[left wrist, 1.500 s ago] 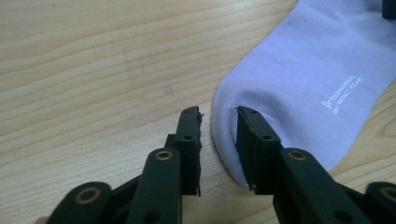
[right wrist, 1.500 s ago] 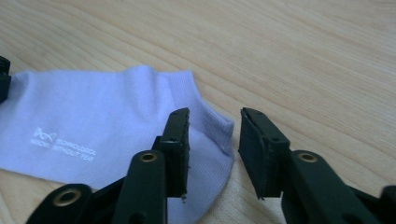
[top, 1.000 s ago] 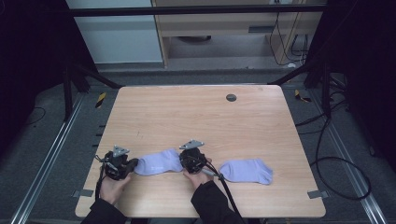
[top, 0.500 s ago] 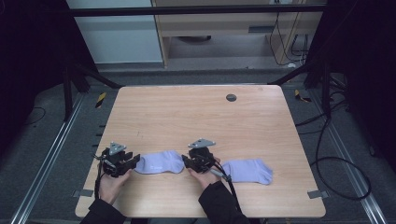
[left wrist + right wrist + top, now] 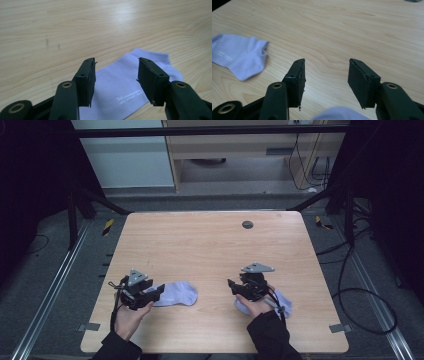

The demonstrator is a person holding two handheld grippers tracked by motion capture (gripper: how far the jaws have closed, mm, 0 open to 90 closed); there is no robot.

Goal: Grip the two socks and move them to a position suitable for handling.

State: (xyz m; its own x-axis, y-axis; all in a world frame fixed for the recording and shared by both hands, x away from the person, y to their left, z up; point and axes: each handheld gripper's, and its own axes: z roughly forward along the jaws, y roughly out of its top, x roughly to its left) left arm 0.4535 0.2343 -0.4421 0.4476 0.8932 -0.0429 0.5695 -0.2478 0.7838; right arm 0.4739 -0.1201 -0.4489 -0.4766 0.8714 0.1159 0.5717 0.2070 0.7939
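Two pale lilac socks lie flat on the wooden table (image 5: 210, 245). My left gripper (image 5: 159, 290) points right at the cuff end of the left sock (image 5: 177, 293). Its jaws have just been opening, and in the left gripper view that sock (image 5: 120, 87) lies under the gap of my left gripper (image 5: 116, 72), touched by neither pad. My right gripper (image 5: 231, 285) points left with its jaws just opened too. The right gripper (image 5: 325, 75) has bare wood in its gap. The right sock (image 5: 282, 301) lies partly hidden under that hand and shows as a lilac edge (image 5: 340, 113).
The left sock (image 5: 239, 56) lies off to the left in the right gripper view. A dark round grommet (image 5: 247, 224) sits near the table's far edge. Cables trail over the floor at the right, and black frame legs stand at the far corners.
Both grippers let go of the left sock, which now lies flat. The right gripper has moved right, away from it, to above the right sock. The left gripper has lifted slightly.
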